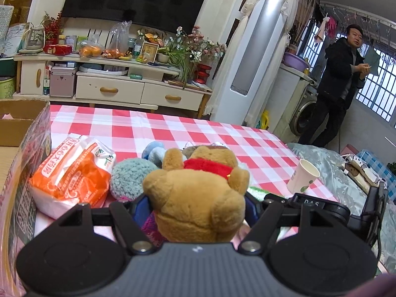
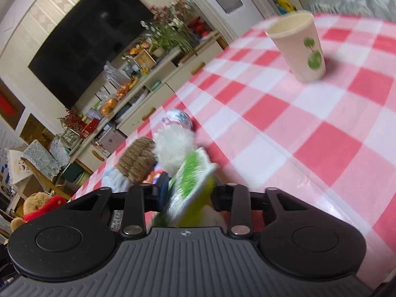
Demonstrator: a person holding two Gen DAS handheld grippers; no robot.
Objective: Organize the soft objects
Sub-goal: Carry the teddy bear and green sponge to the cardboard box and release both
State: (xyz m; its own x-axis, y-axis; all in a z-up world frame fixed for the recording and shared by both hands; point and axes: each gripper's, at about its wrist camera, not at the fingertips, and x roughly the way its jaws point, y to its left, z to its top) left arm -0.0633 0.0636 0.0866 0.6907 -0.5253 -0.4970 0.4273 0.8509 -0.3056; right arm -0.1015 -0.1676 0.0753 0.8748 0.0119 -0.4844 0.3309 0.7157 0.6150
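My left gripper (image 1: 196, 205) is shut on a brown teddy bear (image 1: 198, 198) with a red scarf, held just above the red checked tablecloth (image 1: 173, 128). The bear also shows at the far left of the right wrist view (image 2: 37, 204). My right gripper (image 2: 188, 193) is shut on a green and white fuzzy cloth toy (image 2: 191, 185). A pile of soft things lies beyond: a blue-grey knitted ball (image 1: 130, 177), a brown plush (image 2: 138, 159), a white fluffy piece (image 2: 173, 146), and an orange tissue pack (image 1: 74, 173).
An open cardboard box (image 1: 22, 123) stands at the left edge of the table. A paper cup (image 1: 303, 179) stands at the right, also in the right wrist view (image 2: 300, 47). A man (image 1: 341, 84) stands beyond by a washing machine. A TV cabinet (image 1: 111, 84) is behind.
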